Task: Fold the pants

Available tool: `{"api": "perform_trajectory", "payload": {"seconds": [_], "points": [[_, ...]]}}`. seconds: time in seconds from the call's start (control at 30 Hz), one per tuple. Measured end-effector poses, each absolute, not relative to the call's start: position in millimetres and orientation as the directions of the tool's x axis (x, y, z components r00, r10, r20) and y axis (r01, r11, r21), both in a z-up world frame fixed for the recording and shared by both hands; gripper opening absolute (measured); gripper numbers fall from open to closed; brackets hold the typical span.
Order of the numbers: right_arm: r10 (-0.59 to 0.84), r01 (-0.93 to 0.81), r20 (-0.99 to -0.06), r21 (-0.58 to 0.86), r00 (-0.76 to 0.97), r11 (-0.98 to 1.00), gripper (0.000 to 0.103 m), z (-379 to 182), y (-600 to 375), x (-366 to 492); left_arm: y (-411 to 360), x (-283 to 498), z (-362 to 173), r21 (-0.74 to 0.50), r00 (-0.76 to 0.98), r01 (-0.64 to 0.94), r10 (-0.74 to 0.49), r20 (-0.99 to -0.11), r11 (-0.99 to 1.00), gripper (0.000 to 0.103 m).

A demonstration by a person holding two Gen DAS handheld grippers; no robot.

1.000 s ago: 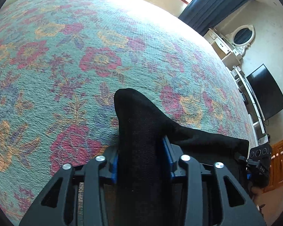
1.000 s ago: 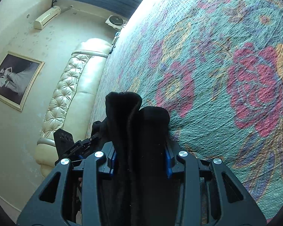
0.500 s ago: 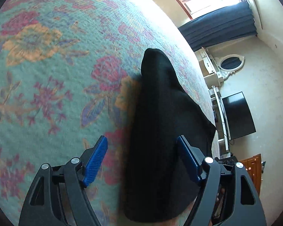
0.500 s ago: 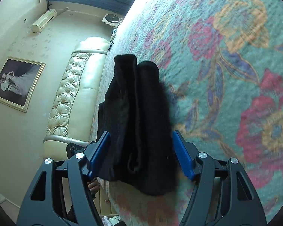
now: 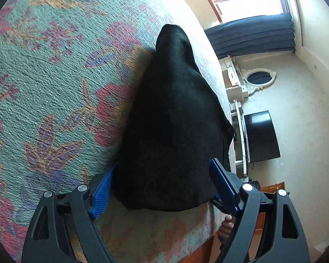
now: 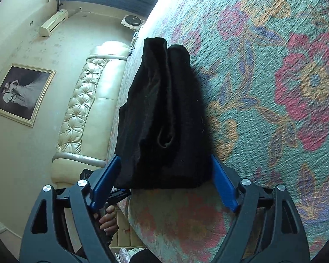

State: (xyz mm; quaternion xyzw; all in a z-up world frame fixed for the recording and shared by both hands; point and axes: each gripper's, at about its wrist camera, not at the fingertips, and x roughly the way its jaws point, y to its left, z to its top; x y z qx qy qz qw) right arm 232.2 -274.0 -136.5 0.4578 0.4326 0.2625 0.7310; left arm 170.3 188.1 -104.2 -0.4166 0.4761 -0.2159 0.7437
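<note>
Black pants, folded into a thick stack, lie on the floral bedspread near the bed's edge. My left gripper straddles the near end of the stack. Its jaws are opening, and the blue pads stand clear of the cloth on both sides. In the right wrist view the other end of the pants shows its layered folds. My right gripper is also opening around that end, its pads off the fabric. A person's hand holds the opposite gripper's handle below the bed edge.
The bedspread stretches wide beyond the pants. A cream tufted headboard and a framed picture are on one side. A television, an oval mirror and a dark curtain are on the other.
Both grippers were shut on bunched ends of the pants and have let go, jaws spreading wide. The pants have dropped onto the bedspread, and both grippers have drawn back to the stack's ends.
</note>
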Motion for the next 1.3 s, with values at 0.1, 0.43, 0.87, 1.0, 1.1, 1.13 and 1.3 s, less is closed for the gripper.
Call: {"api": "perform_trajectory", "payload": {"seconds": [0.1, 0.43, 0.87, 1.0, 1.1, 1.13, 1.3], "points": [[0.773, -0.001, -0.409, 0.884, 0.485, 0.468, 0.081, -133, -263, 234, 185, 172, -105, -0.779, 0.452, -0.087, -0.672, -0.587, 0.621, 0.061], [0.772, 0.029, -0.438, 0.877, 0.460, 0.480, 0.033, -140, -262, 227, 166, 171, -82, -0.647, 0.472, -0.075, -0.545, -0.693, 0.759, 0.048], [0.775, 0.031, -0.451, 0.872, 0.444, 0.489, 0.032, -130, -255, 221, 173, 162, -76, -0.626, 0.471, -0.100, -0.518, -0.714, 0.773, 0.046], [0.777, 0.029, -0.451, 0.872, 0.438, 0.489, 0.032, -130, -249, 215, 177, 162, -77, -0.628, 0.469, -0.107, -0.518, -0.715, 0.770, 0.046], [0.780, 0.030, -0.450, 0.873, 0.435, 0.487, 0.032, -130, -246, 212, 176, 163, -75, -0.628, 0.468, -0.113, -0.516, -0.717, 0.770, 0.046], [0.780, 0.029, -0.451, 0.872, 0.433, 0.488, 0.032, -129, -246, 214, 175, 163, -74, -0.627, 0.468, -0.115, -0.514, -0.719, 0.771, 0.046], [0.783, 0.032, -0.453, 0.873, 0.426, 0.487, 0.032, -129, -242, 214, 176, 164, -73, -0.632, 0.464, -0.122, -0.519, -0.718, 0.765, 0.046]]}}
